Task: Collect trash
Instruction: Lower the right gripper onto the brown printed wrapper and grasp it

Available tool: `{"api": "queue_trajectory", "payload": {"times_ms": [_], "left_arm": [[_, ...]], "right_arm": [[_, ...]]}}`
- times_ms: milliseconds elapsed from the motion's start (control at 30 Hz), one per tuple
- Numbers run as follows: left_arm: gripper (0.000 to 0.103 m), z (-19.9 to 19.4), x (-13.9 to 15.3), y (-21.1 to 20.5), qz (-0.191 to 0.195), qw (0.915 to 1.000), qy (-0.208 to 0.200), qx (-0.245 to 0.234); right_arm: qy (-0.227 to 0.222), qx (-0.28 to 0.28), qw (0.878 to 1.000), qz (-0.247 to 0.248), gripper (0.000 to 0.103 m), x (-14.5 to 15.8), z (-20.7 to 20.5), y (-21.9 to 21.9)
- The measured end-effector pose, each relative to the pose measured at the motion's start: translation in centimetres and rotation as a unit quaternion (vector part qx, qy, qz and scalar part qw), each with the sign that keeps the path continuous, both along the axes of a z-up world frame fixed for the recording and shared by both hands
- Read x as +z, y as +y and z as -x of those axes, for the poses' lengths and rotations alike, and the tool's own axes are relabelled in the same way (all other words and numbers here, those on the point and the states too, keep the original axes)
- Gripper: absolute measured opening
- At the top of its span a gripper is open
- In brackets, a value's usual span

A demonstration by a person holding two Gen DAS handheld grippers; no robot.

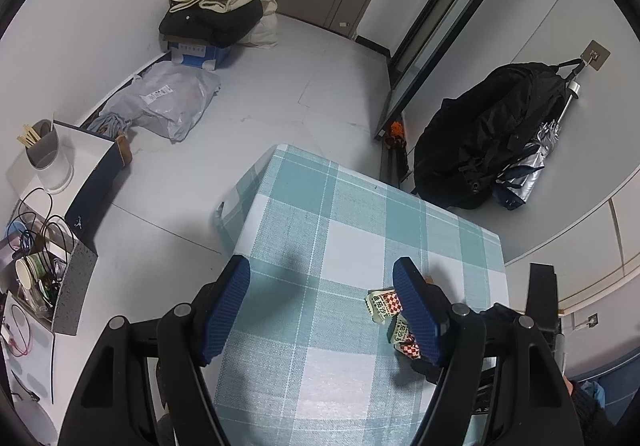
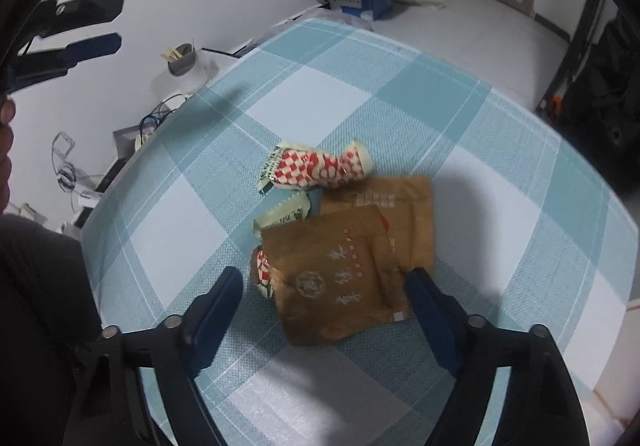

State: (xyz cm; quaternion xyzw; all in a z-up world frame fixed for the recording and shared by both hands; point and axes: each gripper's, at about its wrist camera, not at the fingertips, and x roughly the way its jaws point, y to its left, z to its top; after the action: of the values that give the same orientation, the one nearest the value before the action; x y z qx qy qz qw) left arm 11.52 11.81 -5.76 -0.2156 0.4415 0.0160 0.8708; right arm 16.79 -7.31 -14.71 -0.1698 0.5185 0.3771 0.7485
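Observation:
On the table's teal checked cloth (image 2: 320,94) lies a small heap of trash: a red-and-white checked wrapper (image 2: 320,166), a small cream wrapper (image 2: 286,212) and two brown paper packets, one (image 2: 340,274) on top of the other (image 2: 404,206). My right gripper (image 2: 326,286) points down at the heap and is open, the upper brown packet lying between its blue fingers without being pinched. My left gripper (image 1: 320,306) is open over bare cloth (image 1: 320,206) and holds nothing. The checked wrapper (image 1: 380,302) lies partly behind its right finger. The right wrist view shows the left gripper (image 2: 120,21) at the upper left.
Left of the table stand a white cup with sticks (image 1: 48,158) and an open box (image 1: 36,274) of cables and a paper cup. A black bag (image 1: 480,134) and a folded umbrella hang on the right wall. Clothes lie piled on a box (image 1: 212,6) in the far corner.

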Motion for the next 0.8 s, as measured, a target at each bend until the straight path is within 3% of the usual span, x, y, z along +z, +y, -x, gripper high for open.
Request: {"api": "queue_trajectory", "payload": {"times_ms": [133,800], "left_arm": [[0.071,0.0,-0.1,-0.1,-0.001,1.0000,0.003,0.000],[0.071,0.3,0.2,-1.3,-0.012,0.9999,-0.005,-0.005]], "right_arm": [[0.018,-0.023,0.999,-0.021,0.070,0.3,-0.7,-0.8],[0.047,-0.055,0.997,-0.030,0.063,1.3,0.9,-3.5]]}}
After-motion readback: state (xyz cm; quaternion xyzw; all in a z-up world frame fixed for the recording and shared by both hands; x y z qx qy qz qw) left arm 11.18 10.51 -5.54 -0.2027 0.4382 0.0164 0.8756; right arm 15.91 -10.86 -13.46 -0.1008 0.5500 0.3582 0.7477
